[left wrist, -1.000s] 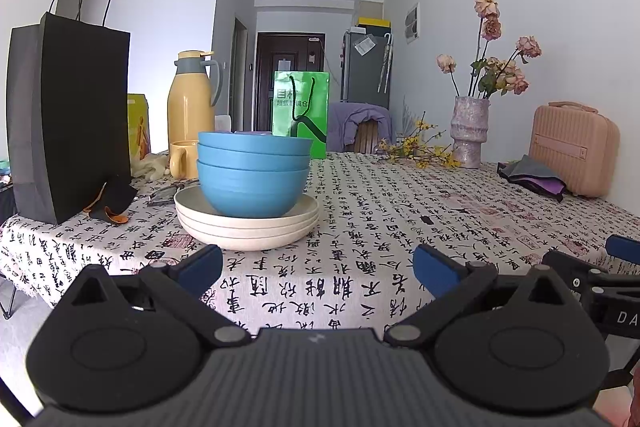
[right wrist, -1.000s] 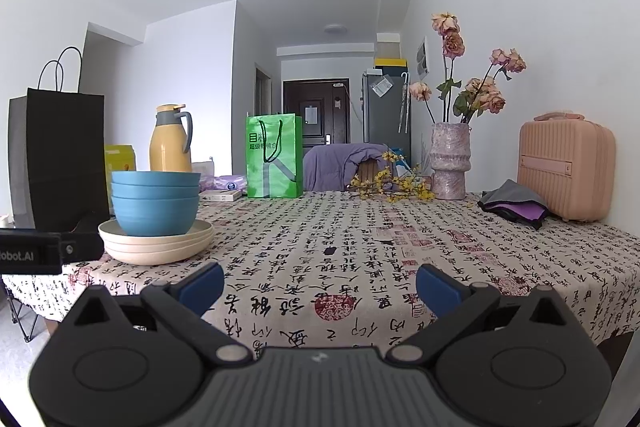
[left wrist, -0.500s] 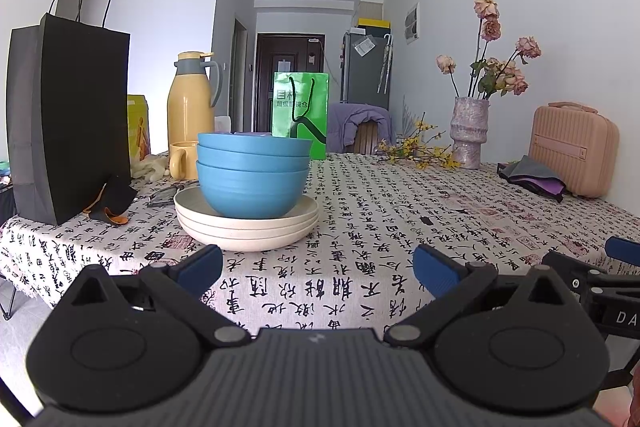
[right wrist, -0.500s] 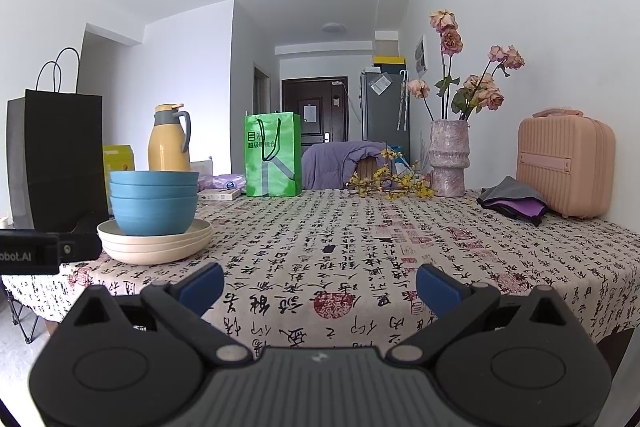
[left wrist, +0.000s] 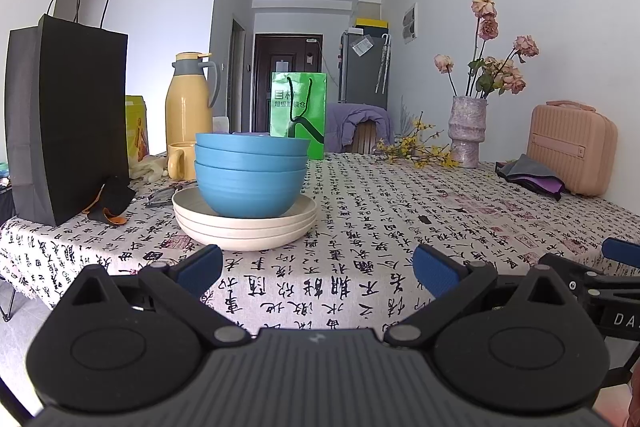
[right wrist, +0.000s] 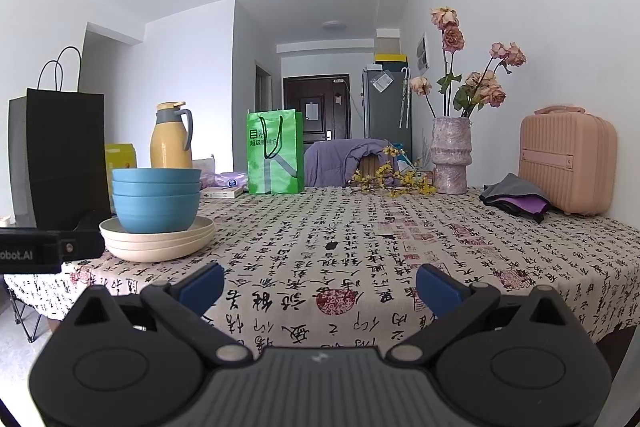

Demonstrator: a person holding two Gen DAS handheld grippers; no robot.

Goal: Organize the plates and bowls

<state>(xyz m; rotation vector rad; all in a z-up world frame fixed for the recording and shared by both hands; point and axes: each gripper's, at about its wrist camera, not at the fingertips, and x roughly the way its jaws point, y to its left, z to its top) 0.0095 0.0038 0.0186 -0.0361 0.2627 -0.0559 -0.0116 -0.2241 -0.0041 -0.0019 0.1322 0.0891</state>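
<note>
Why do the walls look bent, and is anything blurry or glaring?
Left wrist view: the fisheye lens bows the black bag and walls near the edges; the bowls look sharp. Right wrist view: same bending and dark corners; soft, even daylight, no glare on the plates, only faint shadows on the tablecloth.

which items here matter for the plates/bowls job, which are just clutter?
Job: blue bowls, nested; cream plates, stacked under them; left hand-held gripper and right hand-held gripper, both open.

Clutter: black bag, yellow thermos, yellow mug, green bag, flower vase, pink case.
</note>
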